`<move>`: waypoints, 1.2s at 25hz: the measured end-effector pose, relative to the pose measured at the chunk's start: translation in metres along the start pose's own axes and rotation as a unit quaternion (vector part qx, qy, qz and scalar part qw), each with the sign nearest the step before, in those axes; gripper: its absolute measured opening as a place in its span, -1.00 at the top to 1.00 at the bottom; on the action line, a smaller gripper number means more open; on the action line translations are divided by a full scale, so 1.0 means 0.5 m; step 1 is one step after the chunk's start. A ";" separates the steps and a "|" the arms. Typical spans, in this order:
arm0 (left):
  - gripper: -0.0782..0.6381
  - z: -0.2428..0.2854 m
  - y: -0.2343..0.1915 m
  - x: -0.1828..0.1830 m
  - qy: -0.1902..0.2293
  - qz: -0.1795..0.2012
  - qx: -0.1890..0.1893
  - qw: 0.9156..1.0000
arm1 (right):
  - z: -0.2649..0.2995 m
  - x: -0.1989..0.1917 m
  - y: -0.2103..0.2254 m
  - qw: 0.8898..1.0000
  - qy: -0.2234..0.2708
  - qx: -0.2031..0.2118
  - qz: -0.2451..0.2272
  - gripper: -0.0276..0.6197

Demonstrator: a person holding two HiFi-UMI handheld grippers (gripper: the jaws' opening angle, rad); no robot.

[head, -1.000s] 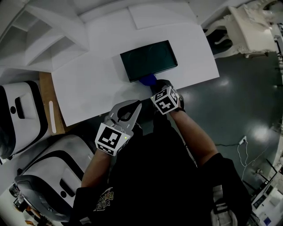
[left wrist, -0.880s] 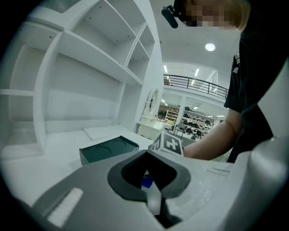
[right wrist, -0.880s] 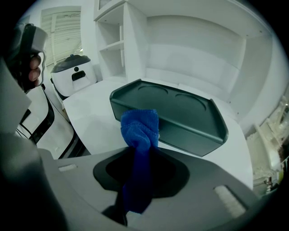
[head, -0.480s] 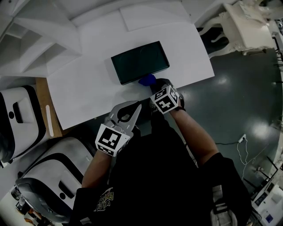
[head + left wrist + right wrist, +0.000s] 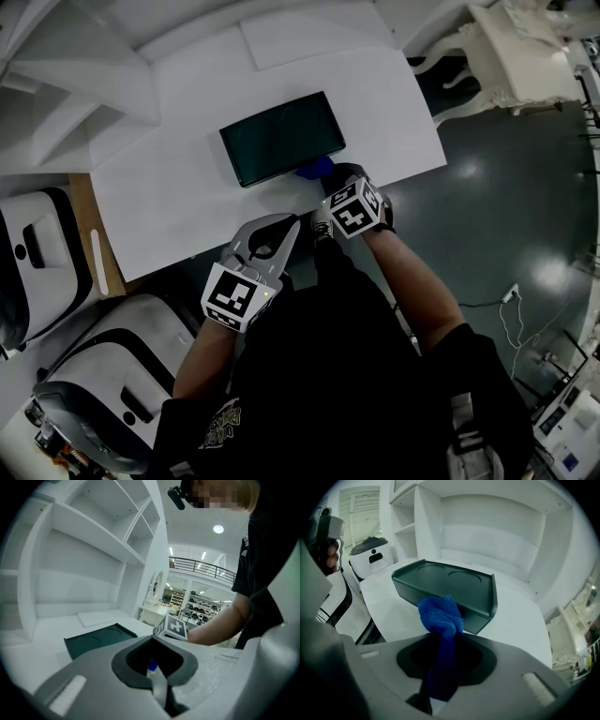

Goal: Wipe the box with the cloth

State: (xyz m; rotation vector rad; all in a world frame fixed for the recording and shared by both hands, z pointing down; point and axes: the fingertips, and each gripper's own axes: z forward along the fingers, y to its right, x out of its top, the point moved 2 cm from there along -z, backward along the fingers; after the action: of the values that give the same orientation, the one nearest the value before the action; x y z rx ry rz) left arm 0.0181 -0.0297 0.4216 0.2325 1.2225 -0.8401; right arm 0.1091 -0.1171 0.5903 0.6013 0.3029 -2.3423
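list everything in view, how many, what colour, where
box: 1, dark green, on the table
cloth: 1, blue, at the box's near side
table: 1, white, centre
panel: 1, white, flat on the table's far end
shelves: 1 unit, white, far left
carved furniture: 1, white, far right
machines: 2, white and black, left of the table
cable: 1, white, on the dark floor at right
left gripper: 1, grey, jaws shut and empty, at the table's near edge
right gripper: 1, jaws shut on the cloth
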 end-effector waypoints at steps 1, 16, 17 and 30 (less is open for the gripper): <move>0.78 0.006 0.000 0.003 0.001 0.000 0.000 1.000 | 0.000 -0.001 0.005 1.000 0.000 0.001 0.000 0.53; 0.78 0.060 -0.006 0.015 0.002 -0.005 0.002 1.000 | 0.002 -0.020 0.068 1.000 -0.009 -0.001 -0.004 0.53; 0.78 0.062 -0.006 0.014 0.003 -0.004 0.002 1.000 | 0.003 -0.020 0.071 1.000 -0.009 -0.001 -0.003 0.53; 0.78 0.075 -0.009 0.022 0.008 -0.009 0.008 1.000 | -0.002 -0.033 0.109 1.000 -0.016 -0.011 0.006 0.53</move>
State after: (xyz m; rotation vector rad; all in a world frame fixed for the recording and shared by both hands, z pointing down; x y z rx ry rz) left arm 0.0434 -0.0595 0.4265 0.2417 1.2339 -0.8655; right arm 0.1570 -0.1478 0.5950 0.5541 0.3097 -2.3310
